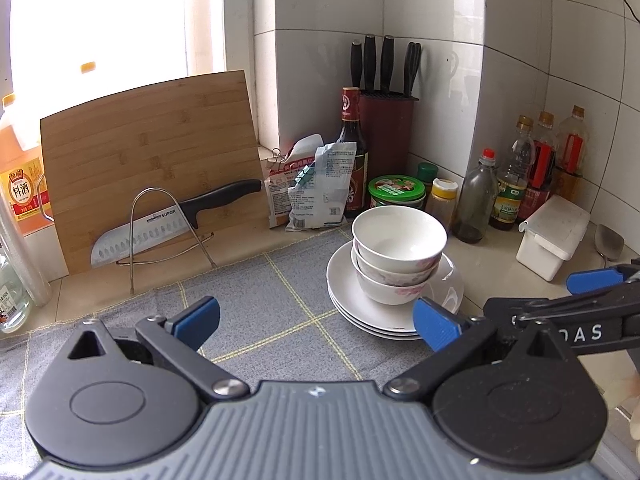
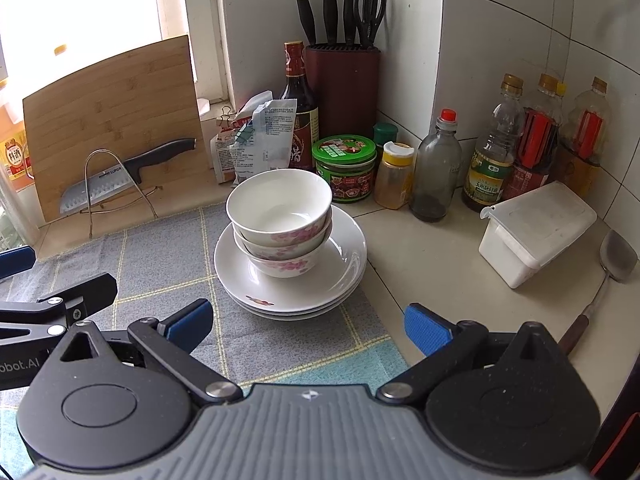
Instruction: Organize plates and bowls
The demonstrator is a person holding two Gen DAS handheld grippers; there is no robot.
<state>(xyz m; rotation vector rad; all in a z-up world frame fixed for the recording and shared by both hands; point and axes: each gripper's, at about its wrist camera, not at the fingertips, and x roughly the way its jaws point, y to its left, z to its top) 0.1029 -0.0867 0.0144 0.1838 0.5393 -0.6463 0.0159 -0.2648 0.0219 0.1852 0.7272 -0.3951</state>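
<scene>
Three white bowls with pink flowers (image 1: 396, 256) (image 2: 282, 226) are nested upright on a stack of white plates (image 1: 348, 304) (image 2: 344, 276) on a grey checked cloth. My left gripper (image 1: 316, 324) is open and empty, just in front and left of the stack. My right gripper (image 2: 306, 326) is open and empty, in front of the stack; it also shows at the right edge of the left wrist view (image 1: 592, 284).
A cutting board (image 1: 152, 160) with a knife in a wire rack (image 1: 168, 224) leans at the back left. Bottles, jars (image 2: 346, 168), a knife block (image 2: 344, 80) and sauce bottles (image 2: 536, 144) line the tiled corner. A white lidded box (image 2: 532, 232) and a spatula (image 2: 612, 264) lie right.
</scene>
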